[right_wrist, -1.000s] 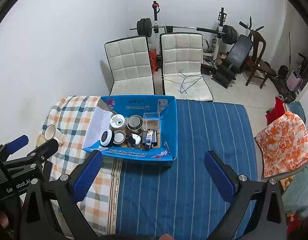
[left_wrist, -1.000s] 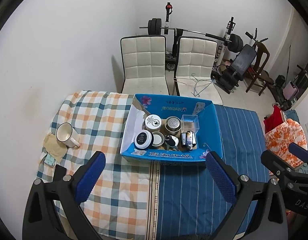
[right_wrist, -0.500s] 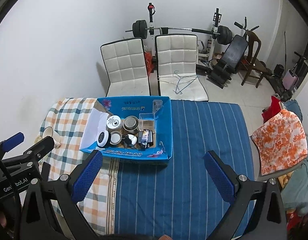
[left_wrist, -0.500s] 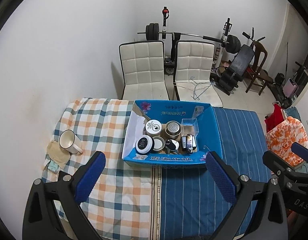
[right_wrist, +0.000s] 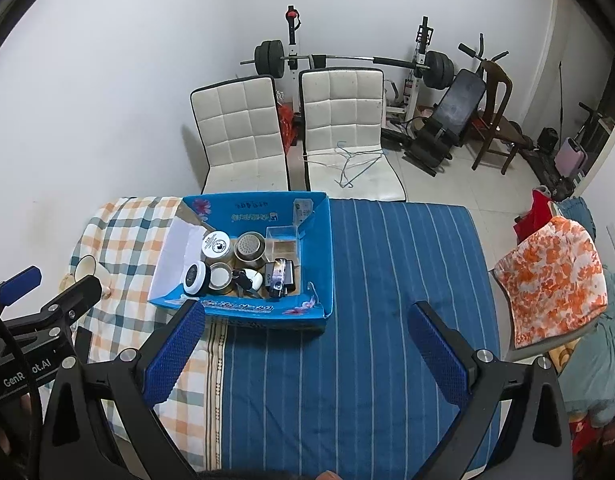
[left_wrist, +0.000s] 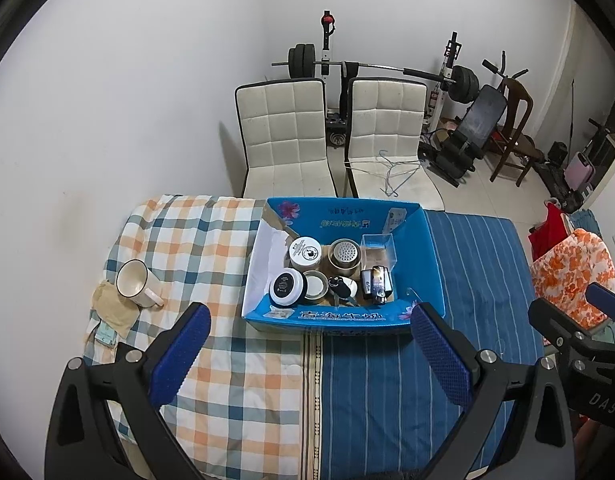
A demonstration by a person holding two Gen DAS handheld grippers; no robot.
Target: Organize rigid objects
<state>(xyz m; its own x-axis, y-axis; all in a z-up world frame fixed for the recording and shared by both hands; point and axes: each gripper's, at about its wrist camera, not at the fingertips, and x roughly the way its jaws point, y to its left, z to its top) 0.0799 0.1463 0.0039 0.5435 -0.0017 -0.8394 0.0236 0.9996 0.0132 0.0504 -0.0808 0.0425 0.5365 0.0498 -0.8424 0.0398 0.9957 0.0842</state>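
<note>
A blue cardboard box (left_wrist: 427, 256) (right_wrist: 319, 248) sits on the bed and holds several items: a white-lidded jar (left_wrist: 304, 251), a metal tin (left_wrist: 344, 253), a black-topped round jar (left_wrist: 287, 288), a clear plastic case (left_wrist: 378, 246) and a small camera (left_wrist: 377, 284). A white mug (left_wrist: 133, 282) stands on the checked cover to the left of the box. My left gripper (left_wrist: 307, 356) is open and empty, held high above the near side of the bed. My right gripper (right_wrist: 303, 356) is open and empty above the blue striped cover.
The bed has a checked cover (left_wrist: 195, 248) on the left and a blue striped cover (left_wrist: 475, 280) on the right. Two white chairs (left_wrist: 287, 140) stand behind it, with a weight bench (left_wrist: 471, 120) beyond. An orange floral cloth (right_wrist: 547, 276) lies at the right.
Both grippers have pulled back and up from the bed, so the box and the mug look smaller and farther away. Both stay open and empty.
</note>
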